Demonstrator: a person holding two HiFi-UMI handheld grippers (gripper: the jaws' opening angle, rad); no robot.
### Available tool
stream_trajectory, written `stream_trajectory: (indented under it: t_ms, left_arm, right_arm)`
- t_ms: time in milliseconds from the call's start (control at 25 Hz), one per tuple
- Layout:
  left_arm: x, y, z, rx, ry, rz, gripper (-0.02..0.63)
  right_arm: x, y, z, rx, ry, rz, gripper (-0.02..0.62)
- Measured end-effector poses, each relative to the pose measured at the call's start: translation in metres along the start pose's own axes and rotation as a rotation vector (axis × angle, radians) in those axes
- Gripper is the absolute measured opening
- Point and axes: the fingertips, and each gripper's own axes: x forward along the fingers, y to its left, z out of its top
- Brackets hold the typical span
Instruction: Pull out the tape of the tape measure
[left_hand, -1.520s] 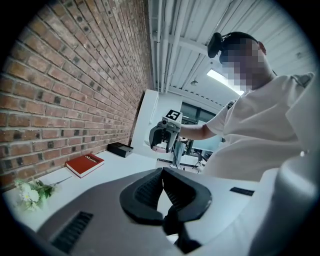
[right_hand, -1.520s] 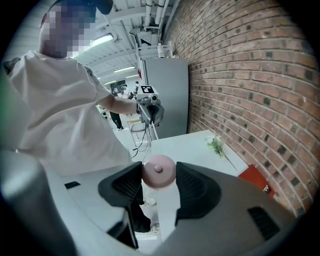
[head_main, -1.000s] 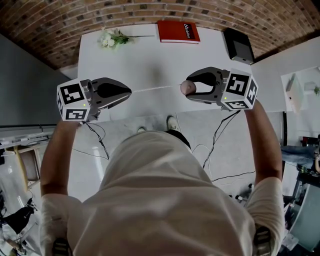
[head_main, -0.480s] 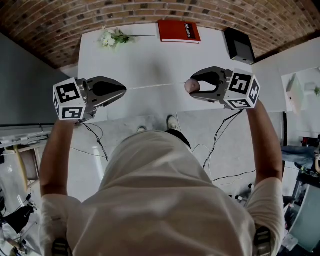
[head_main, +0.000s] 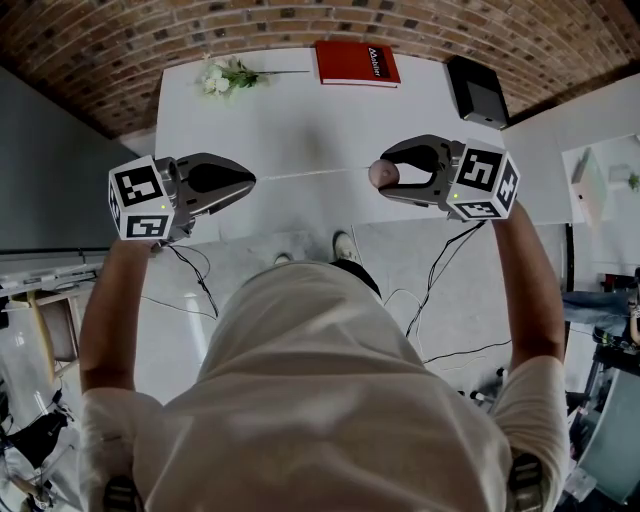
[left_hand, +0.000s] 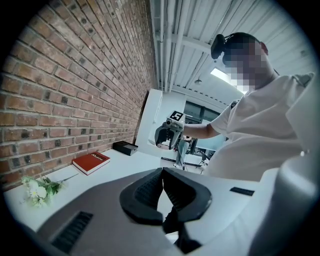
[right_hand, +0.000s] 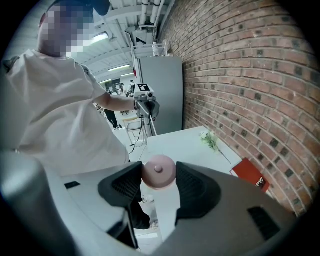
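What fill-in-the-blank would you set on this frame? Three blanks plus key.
The right gripper is clamped on a round ____ tape measure.
The left gripper has its jaws ____ on the end of the tape, which stretches across to the tape measure.
At the far edge of the table lies a ____ book, with flowers to its left in the head view.
Missing words: pink; shut; red.

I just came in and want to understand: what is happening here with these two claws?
A person holds a claw in each hand at a white table. The right claw grips a round pink tape measure; the left claw is shut on the tape, which stretches thin and straight between them.
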Motion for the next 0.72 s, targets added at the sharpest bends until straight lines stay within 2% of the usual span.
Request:
stream_trajectory:
  t_ms: [720]
  left_arm:
    - [-0.022,0.019,-0.01,-0.016,-0.003,0.081,-0.002]
  right_arm:
    - [-0.012,-0.013,-0.013,0.032,-0.008,-0.044,0.219]
